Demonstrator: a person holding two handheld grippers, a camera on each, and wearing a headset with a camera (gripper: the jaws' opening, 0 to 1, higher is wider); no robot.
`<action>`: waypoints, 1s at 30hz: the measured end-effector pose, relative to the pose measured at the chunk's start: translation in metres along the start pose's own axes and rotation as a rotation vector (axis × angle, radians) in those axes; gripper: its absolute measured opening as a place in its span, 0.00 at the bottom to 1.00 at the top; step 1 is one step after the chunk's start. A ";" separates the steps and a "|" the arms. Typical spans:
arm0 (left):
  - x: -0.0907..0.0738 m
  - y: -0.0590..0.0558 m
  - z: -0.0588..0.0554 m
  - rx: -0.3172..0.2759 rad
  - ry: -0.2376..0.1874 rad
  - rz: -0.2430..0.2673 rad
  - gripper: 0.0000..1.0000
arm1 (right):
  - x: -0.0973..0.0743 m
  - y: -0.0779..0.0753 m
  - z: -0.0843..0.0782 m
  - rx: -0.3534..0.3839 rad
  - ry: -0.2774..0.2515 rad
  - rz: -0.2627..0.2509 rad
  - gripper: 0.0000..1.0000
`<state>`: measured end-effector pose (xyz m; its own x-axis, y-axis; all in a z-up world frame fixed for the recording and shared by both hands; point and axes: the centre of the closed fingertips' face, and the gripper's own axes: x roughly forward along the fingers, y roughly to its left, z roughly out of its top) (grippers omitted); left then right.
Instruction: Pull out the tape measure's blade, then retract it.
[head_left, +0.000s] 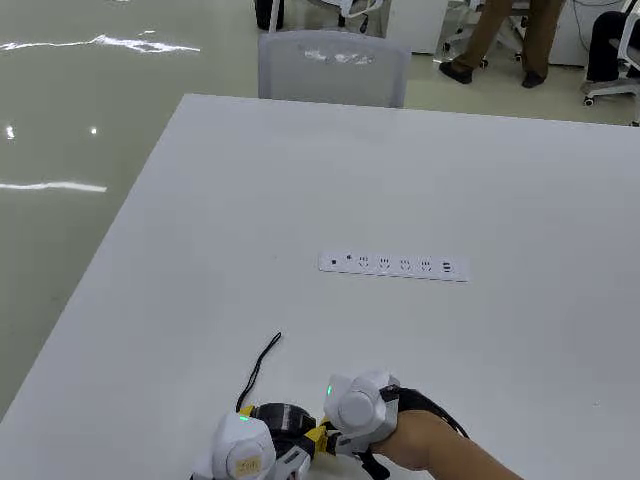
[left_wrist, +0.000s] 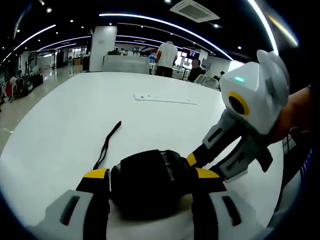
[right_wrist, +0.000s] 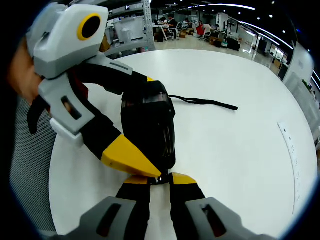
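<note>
Tape measure tight in the jaws of the left tool, blade tip in the closed pinch of the right tool.

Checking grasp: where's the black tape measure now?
By the white table's near edge in the head view, the black round tape measure sits between the left gripper's jaws, right gripper's tips closed at its side.

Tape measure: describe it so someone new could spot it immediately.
On the white table, nearer than the power strip, the left gripper and right gripper meet at the near edge. The tape measure sits between them: a rounded black case trailing a thin black strap.
</note>
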<state>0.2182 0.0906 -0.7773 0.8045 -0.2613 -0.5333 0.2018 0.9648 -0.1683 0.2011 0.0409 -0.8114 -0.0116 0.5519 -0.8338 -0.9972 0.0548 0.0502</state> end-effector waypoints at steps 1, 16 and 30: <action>-0.006 0.002 0.006 -0.021 -0.031 0.002 0.64 | 0.000 0.000 0.000 0.004 0.000 0.000 0.15; -0.026 0.033 0.010 0.060 -0.082 -0.064 0.99 | -0.003 0.004 0.002 0.017 0.001 -0.010 0.16; -0.035 0.032 0.014 0.055 -0.068 -0.143 0.99 | -0.015 0.000 -0.012 0.089 -0.042 -0.102 0.75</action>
<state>0.2037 0.1308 -0.7526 0.8011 -0.3956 -0.4491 0.3461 0.9184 -0.1915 0.2006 0.0228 -0.8060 0.0946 0.5736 -0.8136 -0.9826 0.1852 0.0163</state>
